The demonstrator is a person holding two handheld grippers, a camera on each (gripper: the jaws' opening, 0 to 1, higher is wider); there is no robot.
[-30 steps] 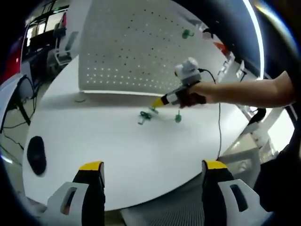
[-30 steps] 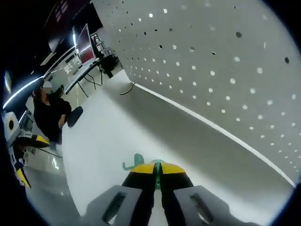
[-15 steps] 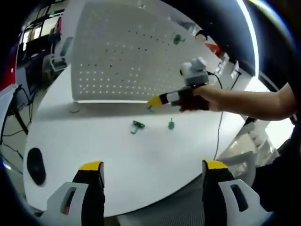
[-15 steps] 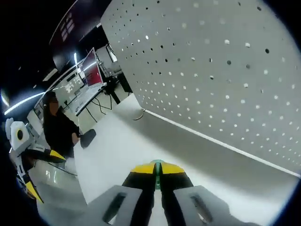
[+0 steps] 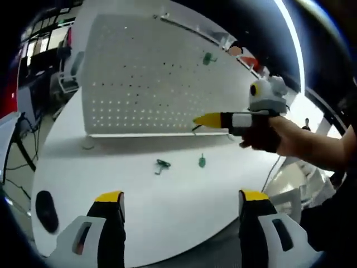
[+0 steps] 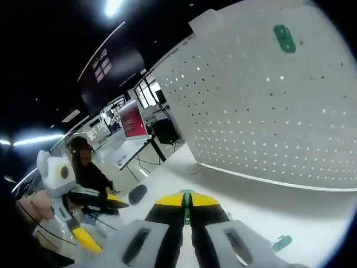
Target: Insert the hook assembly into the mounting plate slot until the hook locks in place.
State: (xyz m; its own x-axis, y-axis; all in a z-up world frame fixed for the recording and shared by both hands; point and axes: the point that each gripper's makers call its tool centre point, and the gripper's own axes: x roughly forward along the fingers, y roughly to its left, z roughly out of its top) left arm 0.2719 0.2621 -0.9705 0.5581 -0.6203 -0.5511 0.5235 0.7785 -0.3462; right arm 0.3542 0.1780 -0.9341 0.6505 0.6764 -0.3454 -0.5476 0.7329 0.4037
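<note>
Left gripper view looks over a white round table (image 5: 167, 195) with a white perforated mounting plate (image 5: 145, 78) standing upright at its far side. The left gripper (image 5: 177, 196) is low at the near edge of the table, and its two yellow-tipped jaws stand wide apart with nothing between them. The right gripper (image 5: 203, 119) comes in from the right, held by a hand (image 5: 273, 137), above the table and in front of the plate. Its yellow tips are pressed together on a thin green hook (image 5: 195, 128), which shows just below the tips. Two more green hook pieces lie on the table, one (image 5: 162, 165) to the left and one (image 5: 202, 162) to the right, a little apart. Another green hook (image 5: 208, 58) is already on the plate, high up.

Right gripper view shows the right gripper (image 6: 186, 196) pinching the green hook (image 6: 187, 207) between its closed jaws. The plate (image 6: 268, 111) rises on the right, with the mounted hook (image 6: 284, 38) near its top. A green piece (image 6: 281, 242) lies on the table at the lower right.
</note>
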